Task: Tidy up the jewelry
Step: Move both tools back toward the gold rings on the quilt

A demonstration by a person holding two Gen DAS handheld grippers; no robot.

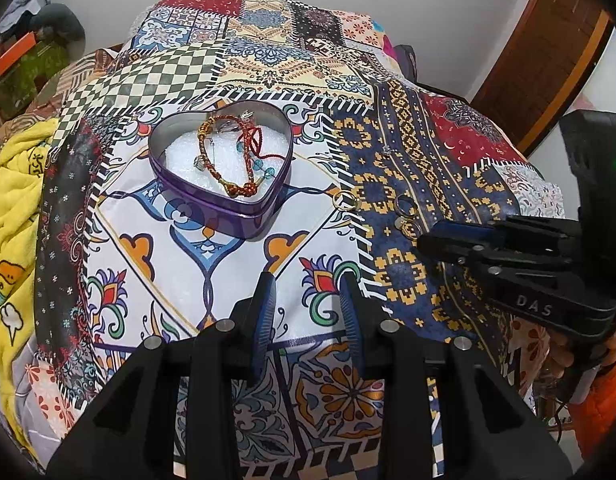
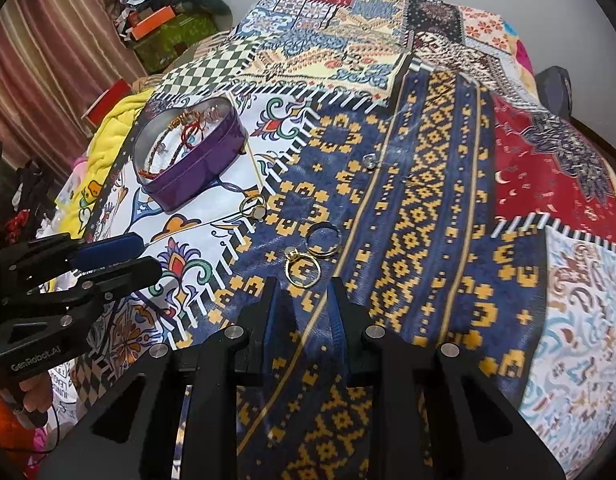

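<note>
Patchwork-printed cloth (image 1: 211, 280) covers the whole surface, a soft weave of checks, florals and tile motifs, with a yellow fleece blanket (image 1: 11, 208) bunched at the left edge. From my left claw (image 1: 308, 280), whose blue-padded fingers stand apart with nothing between them, I look at a heart-shaped purple tin (image 1: 221, 168) a little way beyond the tips. It has shiny metal walls and a white lining, and inside it lie a braided red-and-gold bracelet (image 1: 227, 160) and some blue glass beads. Just right of the tin sits a gold ring (image 1: 345, 201); further right two more rings (image 1: 406, 216) lie close to my right claw (image 1: 448, 236), which reaches in level from the right.

From the right claw (image 2: 303, 284), the cloth (image 2: 428, 208) under me is navy with yellow pixel-like crosses. Its fingers are spread and empty, hovering just short of a thin gold ring with a stone (image 2: 301, 266). A darker band (image 2: 324, 238) touches it on the far side, a third ring (image 2: 252, 206) lies nearer the tin (image 2: 187, 156), and a small clear stud (image 2: 370, 161) rests well beyond. My left claw (image 2: 115, 256) comes in from the left, fingers slightly parted.
</note>
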